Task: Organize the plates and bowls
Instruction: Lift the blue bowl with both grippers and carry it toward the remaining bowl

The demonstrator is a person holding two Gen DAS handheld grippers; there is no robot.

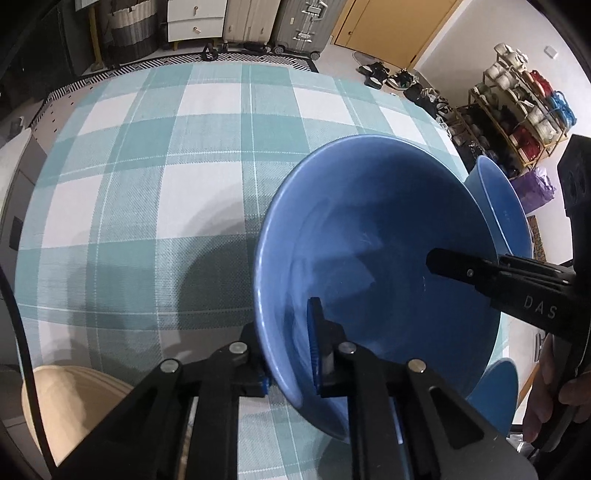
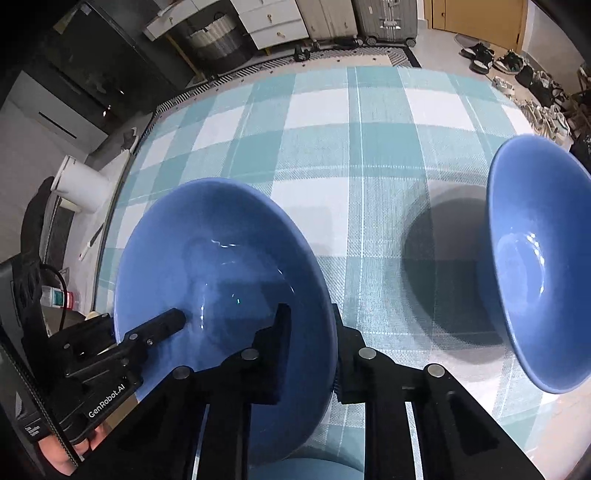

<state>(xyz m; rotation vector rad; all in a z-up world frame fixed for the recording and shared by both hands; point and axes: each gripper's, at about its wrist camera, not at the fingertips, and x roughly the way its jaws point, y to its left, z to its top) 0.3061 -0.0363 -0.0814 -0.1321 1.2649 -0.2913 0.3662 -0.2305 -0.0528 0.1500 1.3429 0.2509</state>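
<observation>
Both grippers hold one blue bowl (image 1: 376, 254) above the teal checked tablecloth (image 1: 166, 155). My left gripper (image 1: 291, 354) is shut on the bowl's near rim, one finger inside and one outside. My right gripper (image 2: 310, 347) is shut on the opposite rim of the same bowl (image 2: 221, 273); its finger (image 1: 458, 267) shows inside the bowl in the left wrist view. A second blue bowl (image 2: 535, 258) stands on the table to the right, also seen behind the held bowl in the left wrist view (image 1: 502, 206). Another blue dish (image 1: 495, 387) lies under the held bowl.
A cream plate (image 1: 74, 391) sits at the table's near left edge. A shoe rack (image 1: 517, 103), suitcases (image 1: 295, 22) and drawers (image 1: 192, 18) stand on the floor beyond the table. A white cup-like object (image 2: 81, 188) stands off the table's left edge.
</observation>
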